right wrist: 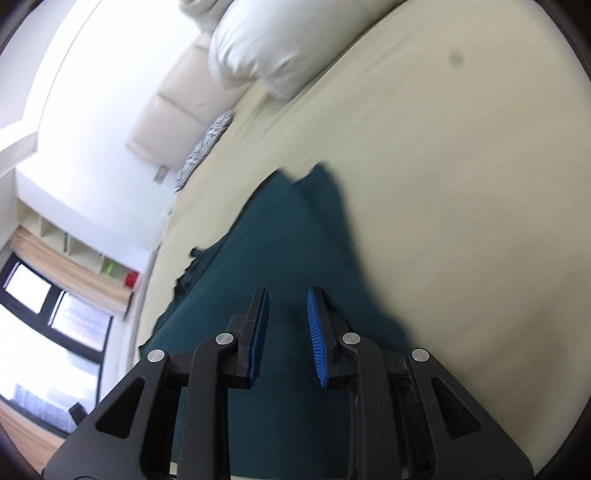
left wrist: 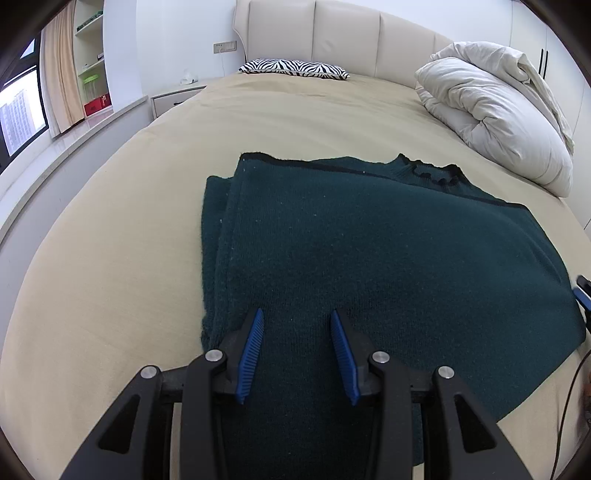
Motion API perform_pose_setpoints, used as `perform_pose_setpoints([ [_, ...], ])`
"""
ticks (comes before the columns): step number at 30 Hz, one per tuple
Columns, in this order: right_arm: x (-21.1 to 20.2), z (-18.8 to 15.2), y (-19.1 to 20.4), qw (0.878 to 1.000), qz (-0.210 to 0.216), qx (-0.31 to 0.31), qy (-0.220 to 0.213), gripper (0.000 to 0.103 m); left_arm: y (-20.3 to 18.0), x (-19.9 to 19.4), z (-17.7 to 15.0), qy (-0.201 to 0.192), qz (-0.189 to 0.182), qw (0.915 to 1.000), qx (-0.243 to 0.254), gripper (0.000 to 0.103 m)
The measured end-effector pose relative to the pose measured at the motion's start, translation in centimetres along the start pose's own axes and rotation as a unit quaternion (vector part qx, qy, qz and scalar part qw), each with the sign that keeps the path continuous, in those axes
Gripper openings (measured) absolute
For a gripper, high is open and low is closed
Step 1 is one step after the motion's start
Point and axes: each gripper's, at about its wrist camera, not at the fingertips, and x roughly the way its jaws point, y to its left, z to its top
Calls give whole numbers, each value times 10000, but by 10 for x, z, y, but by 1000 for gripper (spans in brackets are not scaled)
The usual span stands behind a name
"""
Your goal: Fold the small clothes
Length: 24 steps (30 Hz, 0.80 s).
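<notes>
- A dark green knitted sweater with black trim (left wrist: 369, 240) was laid flat on the beige sheet of a wide bed (left wrist: 110, 240), its neckline turned toward the headboard and its left side folded over onto the body.
- The left gripper (left wrist: 297, 317), with black arms and ribbed blue pads, was held above the near hem of the sweater; its jaws were spread and nothing was clasped between them.
- The right gripper (right wrist: 288, 299) was seen tilted over the same garment (right wrist: 295, 240), its jaws likewise parted with only fabric visible behind the gap; whether the pads touched the knit could not be told.
- A tip of the right gripper was glimpsed at the sweater's right edge in the left wrist view.
- A zebra-striped pillow (left wrist: 293, 69) was set against the cream padded headboard (left wrist: 347, 33), and a bundled white duvet (left wrist: 495, 110) was piled at the right of the bed.
- No brand, label or legible writing was made out on the sweater or the grippers.
- The right wrist view was blurred.
</notes>
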Motion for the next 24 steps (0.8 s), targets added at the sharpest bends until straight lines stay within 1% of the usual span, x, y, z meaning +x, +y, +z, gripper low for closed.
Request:
perform_pose_setpoints([
  [1,-12,2,-9,9998,-156,81,-105,22,0,0,0,-5,11,10000,7,41],
  [2,-21,7,-19,9990,-407,142,-150,31,-1,0,0,-8,22,10000,15,41],
  [3,-33,8,-28,9976,-618,212,-230,36,-1,0,0,-12,26,10000,18,41],
  [4,-54,13,-41,9977,-569,243,-268,36,-1,0,0,-14,21,10000,17,41],
  [6,-71,14,-50,9975,-572,246,-324,36,0,0,0,-16,-8,10000,-4,41],
  [7,-86,18,-56,9975,-603,191,-321,36,1,0,0,-18,-17,10000,-11,41],
  [8,-78,17,-50,9974,-628,147,-307,40,1,0,0,-29,-30,10000,-20,41],
  [10,-88,21,-45,9982,-556,53,-219,44,2,0,-1,-46,-42,10000,-30,41],
  [11,-102,24,-39,9986,-499,26,-181,45,2,0,-1,-50,-35,10000,-26,41],
  [13,-107,28,-32,9994,-330,-60,-108,48,2,0,-1,-43,-7,10000,-18,41],
  [14,-118,29,-27,9996,-269,-91,-89,51,1,-1,-1,-42,0,10000,-22,41],
  [15,-117,29,-21,9997,-167,-157,-45,52,1,-1,-1,-43,-3,10000,-34,41],
  [17,-125,27,-6,9995,-34,-304,53,54,2,-3,-1,-51,-35,9999,-92,41],
  [21,-111,22,7,9988,-11,-435,211,54,3,-21,-3,-73,-301,9987,-403,41],
  [24,-101,20,3,9987,-80,-351,351,54,-9,-35,-7,-218,-517,9979,-325,41],
])
